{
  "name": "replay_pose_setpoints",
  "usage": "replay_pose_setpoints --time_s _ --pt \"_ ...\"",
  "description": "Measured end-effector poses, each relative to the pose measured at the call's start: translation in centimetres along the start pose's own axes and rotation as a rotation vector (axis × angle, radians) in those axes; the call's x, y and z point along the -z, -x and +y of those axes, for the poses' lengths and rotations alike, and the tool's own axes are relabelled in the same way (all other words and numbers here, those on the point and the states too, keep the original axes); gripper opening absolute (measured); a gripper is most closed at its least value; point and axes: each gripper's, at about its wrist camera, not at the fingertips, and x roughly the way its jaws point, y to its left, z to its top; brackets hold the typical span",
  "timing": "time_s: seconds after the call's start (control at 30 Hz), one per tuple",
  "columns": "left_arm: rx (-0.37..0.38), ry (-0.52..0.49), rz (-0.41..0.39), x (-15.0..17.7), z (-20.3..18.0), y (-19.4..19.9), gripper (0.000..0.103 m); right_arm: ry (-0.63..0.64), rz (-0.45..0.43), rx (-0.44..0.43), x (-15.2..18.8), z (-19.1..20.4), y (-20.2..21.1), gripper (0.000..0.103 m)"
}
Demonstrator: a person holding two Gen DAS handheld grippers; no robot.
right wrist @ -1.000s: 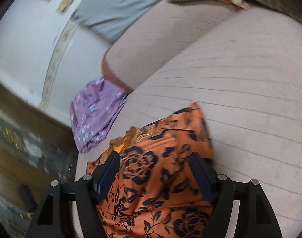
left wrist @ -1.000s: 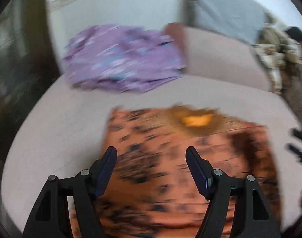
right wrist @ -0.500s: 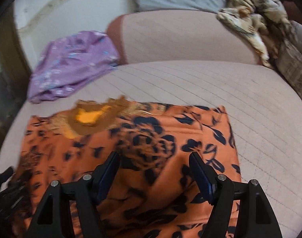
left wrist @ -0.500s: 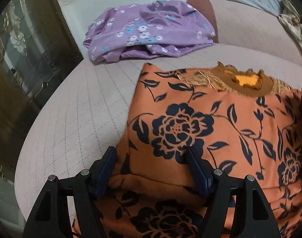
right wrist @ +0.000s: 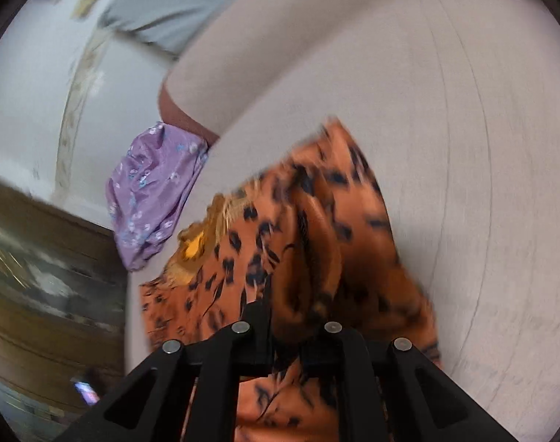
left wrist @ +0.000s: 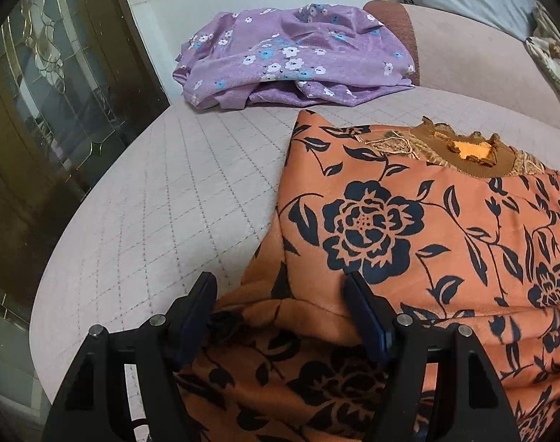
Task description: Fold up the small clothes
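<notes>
An orange top with a black flower print (left wrist: 408,228) lies on the pink quilted seat, partly folded, collar at the far side. It also shows in the blurred right wrist view (right wrist: 316,243). My left gripper (left wrist: 280,313) is open, its fingers straddling the near left fold of the top. My right gripper (right wrist: 291,328) is shut on a bunched fold of the orange top and holds it raised off the seat.
A purple flowered garment (left wrist: 291,59) lies folded at the far left of the seat (left wrist: 169,202), also in the right wrist view (right wrist: 151,191). A seat back (left wrist: 475,59) rises behind. A dark glass door (left wrist: 40,110) stands left. A beige cloth (left wrist: 552,59) hangs far right.
My right gripper has closed on a fold of the orange top and swung round, lifting the cloth. My left gripper has stayed open and edged slightly toward the left fold.
</notes>
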Motion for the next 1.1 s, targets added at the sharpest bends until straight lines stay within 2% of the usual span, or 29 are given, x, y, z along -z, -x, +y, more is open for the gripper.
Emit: replay_pose_setpoints --time_s 0.07,0.1,0.13,0.2,0.23,0.27,0.33,0.4,0.43,0.5,0.53,0.57,0.63,0.7,0.8,0.87,0.93,0.97,1.0,1.03,1.1 --pt "-0.001 -0.011 -0.005 0.1 0.0 0.1 0.073 -0.058 0.087 0.000 0.2 -1.0 -0.6 0.010" --pt "-0.003 -0.016 -0.008 0.2 -0.1 0.1 0.073 -0.087 0.128 0.008 0.3 -1.4 -1.1 0.014" --pt "-0.006 -0.021 -0.010 0.2 -0.2 0.1 0.073 -0.139 0.153 0.008 0.2 -2.2 -1.3 0.014" --pt "-0.011 -0.030 -0.013 0.2 -0.3 0.1 0.073 -0.214 0.164 -0.015 0.0 -3.3 -1.3 0.021" --pt "-0.012 -0.031 -0.013 0.2 -0.3 0.1 0.073 -0.223 0.150 -0.028 -0.2 -3.5 -1.0 0.033" --pt "-0.015 -0.033 -0.014 0.1 -0.4 0.0 0.073 -0.218 0.131 -0.040 -0.5 -3.4 -0.5 0.055" --pt "-0.019 -0.039 -0.015 0.0 -0.6 -0.1 0.073 -0.194 0.064 -0.081 -1.0 -2.9 0.8 0.082" --pt "-0.019 -0.039 -0.013 -0.2 -0.7 -0.2 0.073 -0.162 -0.006 -0.090 -1.4 -2.4 1.3 0.082" --pt "-0.019 -0.038 -0.011 -0.2 -0.8 -0.2 0.073 -0.145 -0.020 -0.076 -1.6 -2.2 1.1 0.078" --pt "-0.017 -0.035 -0.009 -0.3 -0.8 -0.3 0.073 -0.127 0.036 -0.003 -1.8 -2.3 -0.7 0.047" --pt "-0.015 -0.031 -0.010 -0.4 -0.7 -0.3 0.073 -0.126 0.061 0.012 -1.8 -2.6 -1.3 0.018" --pt "-0.013 -0.026 -0.011 -0.4 -0.7 -0.2 0.073 -0.133 0.089 0.017 -1.7 -2.7 -1.9 0.009" --pt "-0.005 -0.003 -0.025 -0.5 -0.3 0.2 0.073 -0.068 0.062 0.047 -1.4 -1.4 -1.9 0.007" --pt "-0.002 0.023 -0.068 -0.8 0.3 1.0 0.073 0.023 0.003 0.016 -1.8 1.0 -0.7 0.007" --pt "-0.023 0.048 -0.111 -1.1 0.9 1.6 0.073 0.096 -0.160 -0.237 -3.1 4.5 2.9 0.007" --pt "-0.031 0.060 -0.116 -1.2 1.2 1.6 0.073 0.164 -0.271 -0.302 -3.6 5.9 5.0 0.007" --pt "-0.044 0.057 -0.105 -1.3 1.3 1.1 0.073 0.161 -0.299 -0.268 -4.2 5.1 5.0 0.007" --pt "-0.050 0.054 -0.096 -1.3 1.3 0.9 0.073 0.136 -0.279 -0.203 -4.5 4.1 4.2 0.007" --pt "-0.054 0.052 -0.081 -1.4 1.2 0.5 0.073 0.090 -0.240 -0.093 -4.9 2.5 2.8 0.007" --pt "-0.057 0.050 -0.073 -1.4 1.1 0.3 0.073 0.044 -0.194 -0.027 -5.1 1.5 1.3 0.008" --pt "-0.060 0.037 -0.060 -1.6 0.7 0.0 0.073 -0.119 -0.021 0.022 -5.2 -2.1 -2.0 0.011"
